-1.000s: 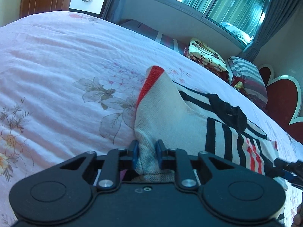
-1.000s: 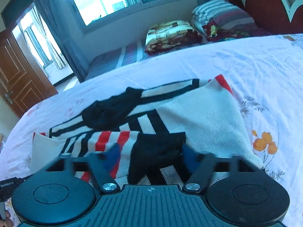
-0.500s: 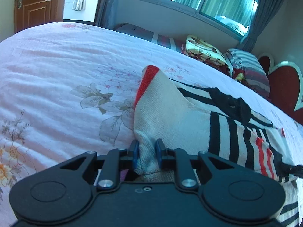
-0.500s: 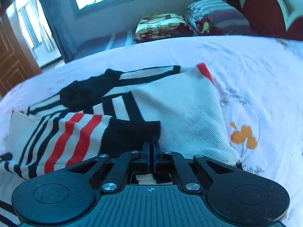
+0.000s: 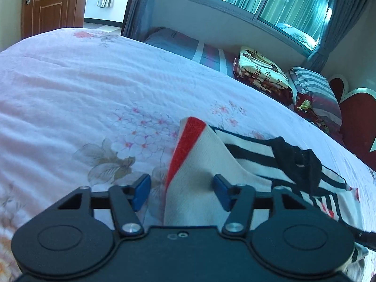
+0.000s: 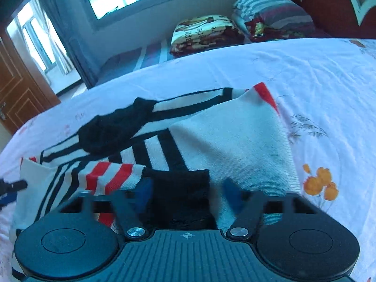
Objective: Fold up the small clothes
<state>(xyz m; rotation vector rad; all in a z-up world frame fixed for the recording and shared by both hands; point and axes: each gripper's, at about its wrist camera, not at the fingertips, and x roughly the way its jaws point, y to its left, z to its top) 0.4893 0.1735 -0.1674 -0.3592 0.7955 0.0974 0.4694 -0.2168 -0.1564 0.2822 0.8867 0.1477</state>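
A small knitted sweater (image 5: 246, 162), cream with black and red stripes and a black collar, lies partly folded on the bed. In the left wrist view my left gripper (image 5: 182, 190) is open, its blue pads either side of the cream folded sleeve edge with the red cuff (image 5: 188, 134). In the right wrist view the sweater (image 6: 230, 138) lies flat, and my right gripper (image 6: 188, 192) is open over the black cuff (image 6: 181, 188) of the striped sleeve. Neither gripper holds cloth.
The bed has a pink floral sheet (image 5: 82, 98). Folded blankets and striped pillows (image 6: 237, 30) lie at the far side below the window. A red headboard (image 6: 333, 7) stands at the right. A brown door (image 5: 47, 4) is at the far left.
Both grippers have opened and let go of the sweater; half a second ago each was shut on it. The released cloth has settled on the bed, and both grippers have drawn back a little.
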